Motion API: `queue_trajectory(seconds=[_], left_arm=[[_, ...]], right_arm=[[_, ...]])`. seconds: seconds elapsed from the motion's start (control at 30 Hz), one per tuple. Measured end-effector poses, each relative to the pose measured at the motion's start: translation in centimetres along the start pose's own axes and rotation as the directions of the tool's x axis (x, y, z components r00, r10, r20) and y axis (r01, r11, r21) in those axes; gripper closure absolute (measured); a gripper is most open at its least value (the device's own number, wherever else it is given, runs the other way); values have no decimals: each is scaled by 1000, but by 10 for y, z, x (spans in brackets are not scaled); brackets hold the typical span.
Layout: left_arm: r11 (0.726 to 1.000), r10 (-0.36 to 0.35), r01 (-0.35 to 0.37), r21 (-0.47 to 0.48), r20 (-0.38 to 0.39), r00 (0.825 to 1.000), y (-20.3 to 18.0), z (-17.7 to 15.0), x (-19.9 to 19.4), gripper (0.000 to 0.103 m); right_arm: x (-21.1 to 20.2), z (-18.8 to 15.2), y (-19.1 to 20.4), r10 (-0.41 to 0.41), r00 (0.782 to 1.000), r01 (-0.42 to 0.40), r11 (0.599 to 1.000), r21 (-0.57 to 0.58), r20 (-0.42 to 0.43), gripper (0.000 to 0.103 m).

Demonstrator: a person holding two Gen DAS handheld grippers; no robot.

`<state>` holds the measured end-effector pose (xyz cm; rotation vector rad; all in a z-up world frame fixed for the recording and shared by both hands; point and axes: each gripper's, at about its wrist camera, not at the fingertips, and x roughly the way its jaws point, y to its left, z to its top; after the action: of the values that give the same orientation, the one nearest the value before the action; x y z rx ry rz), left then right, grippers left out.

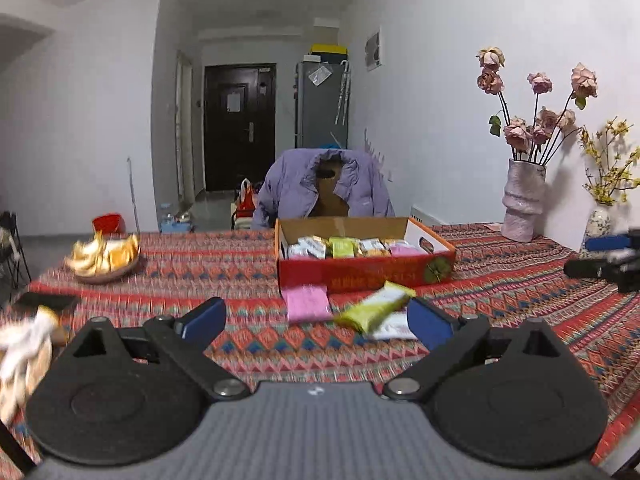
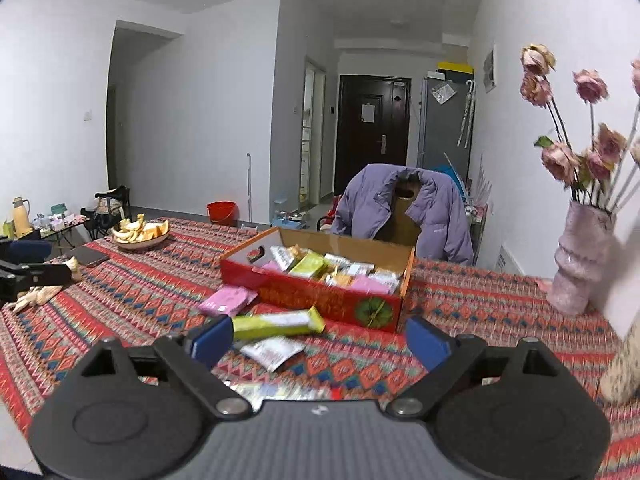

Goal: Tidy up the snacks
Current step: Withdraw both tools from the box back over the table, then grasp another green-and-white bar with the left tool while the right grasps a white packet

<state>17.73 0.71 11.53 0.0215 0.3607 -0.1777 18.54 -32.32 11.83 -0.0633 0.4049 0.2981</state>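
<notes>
A red cardboard box (image 1: 360, 276) (image 2: 320, 296) filled with several snack packets stands on the patterned tablecloth. In front of it lie a pink packet (image 1: 307, 303) (image 2: 228, 300), a yellow-green bar (image 1: 374, 307) (image 2: 278, 323) and a white packet (image 1: 394, 330) (image 2: 274, 351). My left gripper (image 1: 320, 322) is open with nothing between its blue pads, short of the loose packets. My right gripper (image 2: 320, 342) is open too, the white packet lying on the cloth between its fingers, not touched. The right gripper shows at the right edge of the left wrist view (image 1: 608, 258), the left gripper at the left edge of the right wrist view (image 2: 28, 268).
A bowl of fruit peels (image 1: 105, 258) (image 2: 141, 234) sits at the left, a dark phone (image 1: 48, 302) (image 2: 87, 257) beside it. A pink vase of dried roses (image 1: 522, 200) (image 2: 580, 260) stands at the right by the wall. A chair with a purple jacket (image 1: 324, 188) (image 2: 400, 212) is behind the table.
</notes>
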Motion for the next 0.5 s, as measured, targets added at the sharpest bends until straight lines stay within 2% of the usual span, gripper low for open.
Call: queue_trajectory(seconds=[0.23, 0.3, 0.5], left_arm=[[999, -1, -2, -32, -73, 997, 5, -37, -12, 3], [999, 1, -4, -31, -94, 996, 4, -40, -9, 3], [1000, -9, 8, -17, -85, 996, 2, -41, -9, 3]], right_arm=[[-19, -46, 14, 10, 1000, -8, 998, 64, -27, 10], [-20, -51, 15, -5, 999, 8, 998, 63, -37, 10], [-21, -51, 18, -14, 1000, 15, 998, 66, -28, 10]])
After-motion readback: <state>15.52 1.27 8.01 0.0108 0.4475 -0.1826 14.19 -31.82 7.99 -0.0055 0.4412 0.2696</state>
